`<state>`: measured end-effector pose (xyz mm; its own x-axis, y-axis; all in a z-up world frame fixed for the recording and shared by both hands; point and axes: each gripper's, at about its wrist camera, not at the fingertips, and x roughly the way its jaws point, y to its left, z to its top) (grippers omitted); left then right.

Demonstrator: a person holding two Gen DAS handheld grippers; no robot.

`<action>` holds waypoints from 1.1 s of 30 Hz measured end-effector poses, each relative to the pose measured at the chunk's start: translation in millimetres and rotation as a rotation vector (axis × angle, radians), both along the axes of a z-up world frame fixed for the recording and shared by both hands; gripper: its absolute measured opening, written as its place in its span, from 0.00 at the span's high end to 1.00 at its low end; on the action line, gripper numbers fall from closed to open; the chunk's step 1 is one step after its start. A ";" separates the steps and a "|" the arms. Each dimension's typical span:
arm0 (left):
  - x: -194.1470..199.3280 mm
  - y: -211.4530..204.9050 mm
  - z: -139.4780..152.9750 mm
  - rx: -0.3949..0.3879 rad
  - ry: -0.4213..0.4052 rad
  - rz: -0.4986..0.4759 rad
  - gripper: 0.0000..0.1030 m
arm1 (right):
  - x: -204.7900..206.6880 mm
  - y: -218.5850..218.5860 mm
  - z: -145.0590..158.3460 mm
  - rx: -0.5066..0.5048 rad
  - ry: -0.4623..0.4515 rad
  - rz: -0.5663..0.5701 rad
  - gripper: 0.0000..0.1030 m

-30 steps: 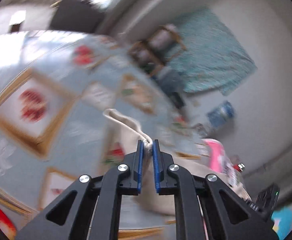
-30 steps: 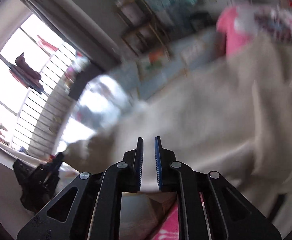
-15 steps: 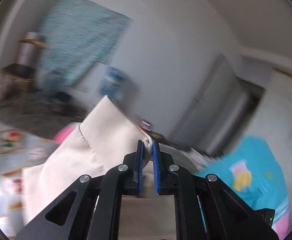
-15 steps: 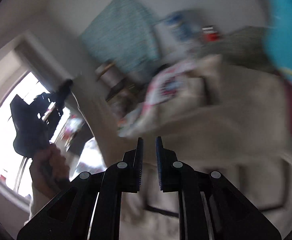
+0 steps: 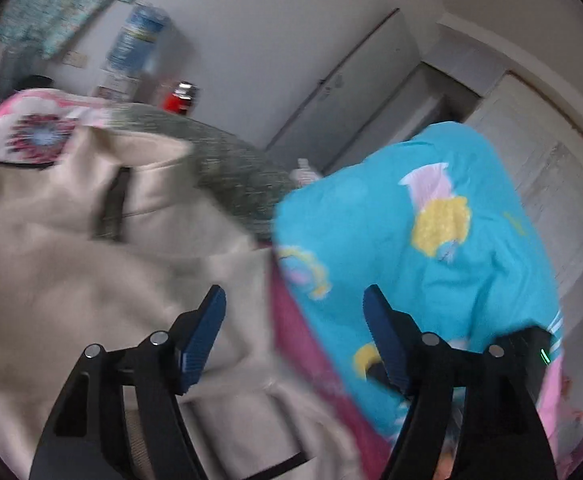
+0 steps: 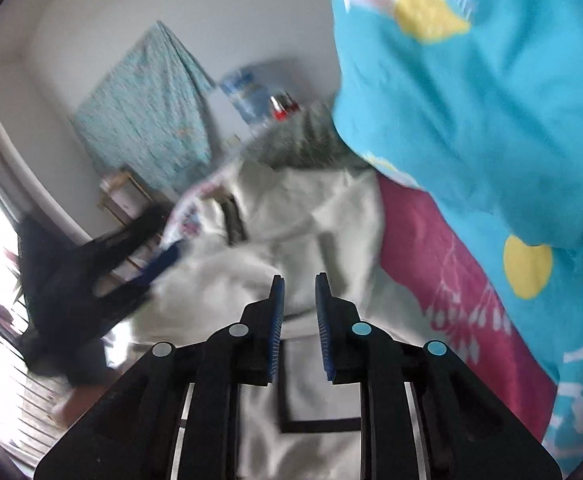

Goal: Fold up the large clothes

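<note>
A large beige garment (image 5: pixel 91 264) lies spread on the bed with a dark strip near its collar. My left gripper (image 5: pixel 295 320) hovers over its right edge. Its jaws are opening and stand wide, with no cloth pinched between the blue pads (image 5: pixel 205 332). In the right wrist view the same beige garment (image 6: pixel 291 224) lies beyond my right gripper (image 6: pixel 299 304). The right jaws are opening with a narrow gap, and I see nothing pressed between them. The left gripper (image 6: pixel 91 280) shows there as a dark blur at the left.
A bright blue cartoon-print blanket (image 5: pixel 431 240) is bunched to the right over a magenta sheet (image 6: pixel 443 264). A grey-green cloth (image 5: pixel 227 164) and a pink floral cloth (image 5: pixel 31 132) lie behind the garment. A water bottle (image 5: pixel 139 40) and wall stand beyond.
The left gripper, shut on the beige garment's edge before, has let it go and spread wide. Both views have swung toward the blue blanket. The right jaws have parted slightly.
</note>
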<state>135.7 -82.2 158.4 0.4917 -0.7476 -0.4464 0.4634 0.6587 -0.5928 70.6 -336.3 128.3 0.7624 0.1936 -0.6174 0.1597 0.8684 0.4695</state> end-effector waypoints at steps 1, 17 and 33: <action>-6.5 14.3 -8.1 0.039 0.008 0.015 0.33 | 8.1 -0.5 -9.6 0.015 0.028 0.001 0.77; -10.9 -29.8 -86.1 0.478 -0.107 -0.040 0.45 | 153.7 0.9 -100.9 0.237 0.325 0.047 0.55; 47.7 -69.4 -120.2 0.184 0.087 -0.084 0.89 | 112.4 -9.7 -57.5 0.127 0.091 -0.038 0.97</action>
<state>183.4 -151.6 38.2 0.3852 -0.6865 -0.6168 0.4733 0.7207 -0.5065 183.1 -346.0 70.8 0.7125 0.2467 -0.6569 0.2381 0.7955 0.5571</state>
